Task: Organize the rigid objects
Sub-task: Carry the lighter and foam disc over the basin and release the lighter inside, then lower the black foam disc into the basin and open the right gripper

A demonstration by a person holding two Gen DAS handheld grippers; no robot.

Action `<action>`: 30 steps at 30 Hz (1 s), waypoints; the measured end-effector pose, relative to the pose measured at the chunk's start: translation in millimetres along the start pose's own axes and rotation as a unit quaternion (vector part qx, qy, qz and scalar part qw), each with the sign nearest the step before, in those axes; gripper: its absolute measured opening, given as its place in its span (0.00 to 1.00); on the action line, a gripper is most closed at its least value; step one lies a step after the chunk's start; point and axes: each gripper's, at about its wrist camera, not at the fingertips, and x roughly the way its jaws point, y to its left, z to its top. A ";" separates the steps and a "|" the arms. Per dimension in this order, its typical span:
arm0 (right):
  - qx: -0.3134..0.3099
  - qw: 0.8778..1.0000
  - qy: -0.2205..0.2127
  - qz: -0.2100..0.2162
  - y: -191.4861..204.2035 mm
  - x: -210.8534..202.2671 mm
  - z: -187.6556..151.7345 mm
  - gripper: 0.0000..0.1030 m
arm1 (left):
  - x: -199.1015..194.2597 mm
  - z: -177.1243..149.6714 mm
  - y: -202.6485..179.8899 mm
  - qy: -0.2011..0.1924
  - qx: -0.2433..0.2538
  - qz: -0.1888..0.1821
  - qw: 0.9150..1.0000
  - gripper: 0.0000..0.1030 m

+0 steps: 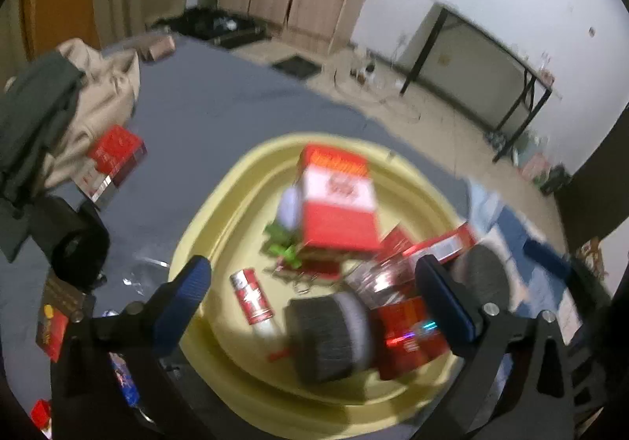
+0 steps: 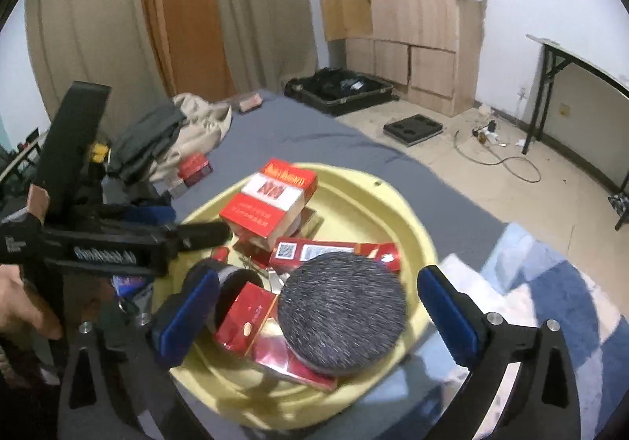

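Both grippers, left (image 1: 314, 296) and right (image 2: 318, 302), hover spread apart, empty. Below, a yellow basin (image 2: 397, 204) holds red boxes (image 2: 271, 202).

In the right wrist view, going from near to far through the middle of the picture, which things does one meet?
Round grey pad → long red box with a QR code → tall red and white box → far rim of the yellow basin → grey bed sheet → open black suitcase on the floor.

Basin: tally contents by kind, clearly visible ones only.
red boxes: 4
grey discs: 2
red-white tube: 1
green item: 1
Total: 8; more may lie hidden beneath.
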 end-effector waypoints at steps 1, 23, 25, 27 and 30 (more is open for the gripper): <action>0.002 1.000 -0.002 0.002 -1.2 -6.9 -1.0 1.00 | -5.3 1.7 -3.4 -0.005 0.001 0.001 1.000 1.00; -0.158 0.987 0.017 0.026 -113.9 -66.3 -34.4 1.00 | -6.9 -144.9 -143.6 -0.092 -0.154 0.151 0.972 1.00; -0.171 0.984 0.018 0.041 -114.8 -53.8 -40.3 1.00 | 13.5 -153.7 -143.4 -0.068 -0.166 0.157 0.971 1.00; -0.189 0.980 0.031 0.050 -114.4 -35.2 -44.8 1.00 | 28.6 -158.5 -144.6 -0.054 -0.179 0.179 0.966 1.00; -0.194 0.977 0.057 0.069 -119.1 1.2 -43.4 1.00 | 43.2 -166.2 -144.5 -0.048 -0.191 0.205 0.959 1.00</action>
